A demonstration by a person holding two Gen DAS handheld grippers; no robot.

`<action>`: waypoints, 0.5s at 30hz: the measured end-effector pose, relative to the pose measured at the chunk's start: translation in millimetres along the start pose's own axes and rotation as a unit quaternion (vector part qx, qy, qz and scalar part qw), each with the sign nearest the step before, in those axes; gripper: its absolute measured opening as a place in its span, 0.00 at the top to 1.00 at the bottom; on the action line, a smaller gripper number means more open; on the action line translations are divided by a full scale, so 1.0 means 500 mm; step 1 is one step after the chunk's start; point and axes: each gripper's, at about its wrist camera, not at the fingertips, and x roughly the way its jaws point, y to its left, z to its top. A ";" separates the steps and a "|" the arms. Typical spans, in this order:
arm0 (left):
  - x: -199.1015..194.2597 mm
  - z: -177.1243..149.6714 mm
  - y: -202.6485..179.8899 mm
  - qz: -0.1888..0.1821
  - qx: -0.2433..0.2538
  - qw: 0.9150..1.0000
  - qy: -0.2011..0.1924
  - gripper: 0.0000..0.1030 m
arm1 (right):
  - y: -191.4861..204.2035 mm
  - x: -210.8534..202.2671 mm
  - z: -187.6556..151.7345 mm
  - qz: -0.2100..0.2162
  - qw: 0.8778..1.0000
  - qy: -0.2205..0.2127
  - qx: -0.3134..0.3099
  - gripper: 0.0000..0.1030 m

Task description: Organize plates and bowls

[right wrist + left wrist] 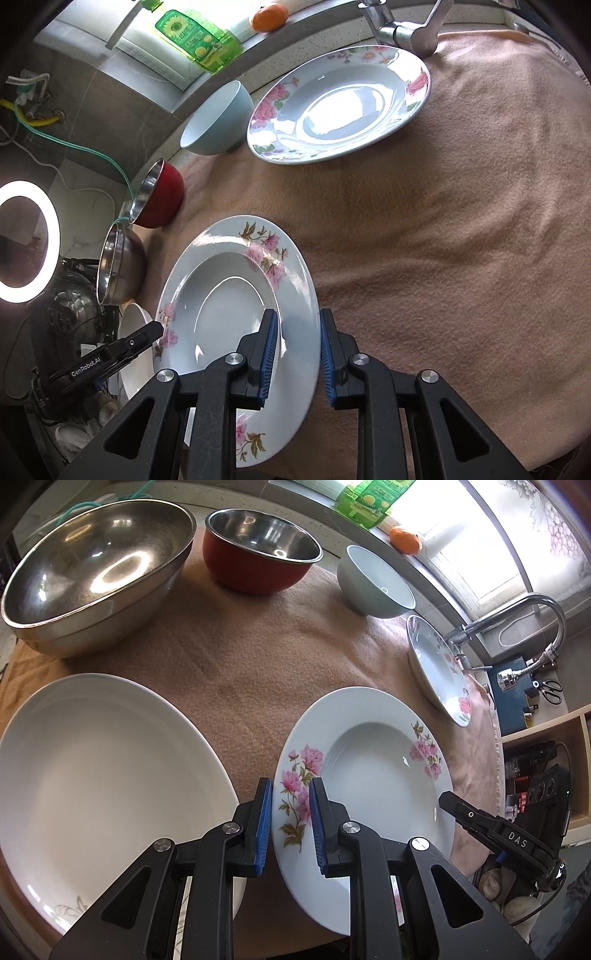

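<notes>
A deep white plate with pink flowers (373,775) is over the tan cloth, gripped at two opposite rims. My left gripper (291,794) is shut on its left rim, over a flower print. My right gripper (297,325) is shut on its right rim (299,295); its black tip (448,801) shows in the left wrist view. A large plain white plate (99,775) lies just left of the held plate. Further back are a second flowered plate (340,103), a pale blue bowl (218,122), a red bowl with steel lining (258,550) and a big steel bowl (96,576).
The tan cloth (443,258) covers the counter, with open room on its right side. A chrome faucet (535,620) stands behind the second flowered plate. An orange (404,539) and a green bottle (195,37) sit on the window ledge. A ring light (22,240) glows at left.
</notes>
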 end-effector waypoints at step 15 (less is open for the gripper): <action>-0.007 -0.022 0.000 0.001 0.000 1.000 0.000 0.83 | -0.011 -0.007 -0.036 -0.003 1.000 0.006 0.001 0.80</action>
